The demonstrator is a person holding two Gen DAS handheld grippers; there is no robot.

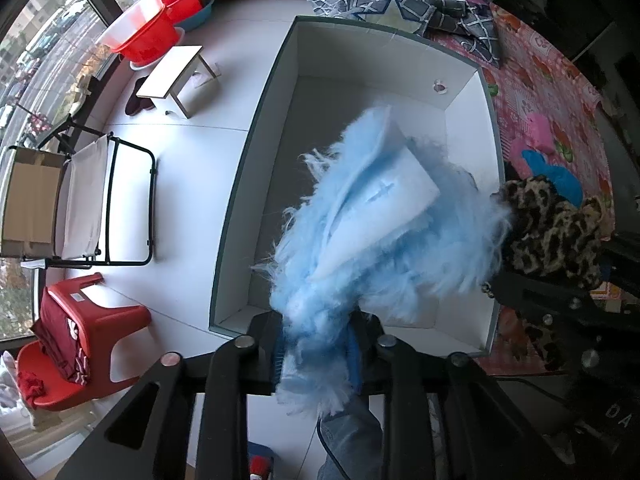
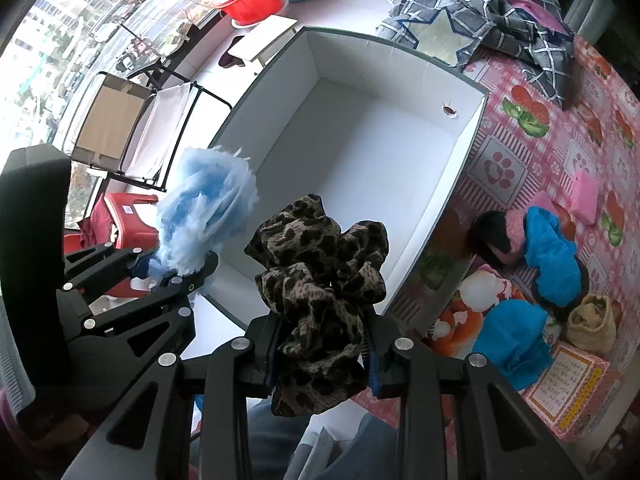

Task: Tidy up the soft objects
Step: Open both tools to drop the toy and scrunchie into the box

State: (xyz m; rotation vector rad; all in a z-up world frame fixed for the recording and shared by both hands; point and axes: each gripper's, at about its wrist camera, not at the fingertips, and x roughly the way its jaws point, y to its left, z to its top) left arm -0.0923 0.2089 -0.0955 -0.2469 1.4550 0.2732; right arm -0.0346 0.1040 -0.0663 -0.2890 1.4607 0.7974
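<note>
A pale blue fluffy piece (image 1: pixel 384 232) hangs from my left gripper (image 1: pixel 318 344), which is shut on its lower end above the near left part of a large box with white inside walls (image 1: pixel 368 56). The right wrist view shows the same blue fluff (image 2: pixel 208 208) over the box's left rim (image 2: pixel 240 120). My right gripper (image 2: pixel 320 344) is shut on a leopard-print fabric bundle (image 2: pixel 320 264) above the box's near edge. In the left wrist view that leopard bundle (image 1: pixel 552 228) sits just right of the box. The box floor (image 2: pixel 352 168) holds nothing.
On the pink patterned tablecloth (image 2: pixel 540 92) right of the box lie blue soft items (image 2: pixel 552 256), a pink plush (image 2: pixel 584 196), a white round thing (image 2: pixel 480 288) and a tan knit pouch (image 2: pixel 592 320). Grey checked fabric (image 2: pixel 480 4) is heaped behind. A red stool (image 1: pixel 96 320), basins and a rack stand on the floor at left.
</note>
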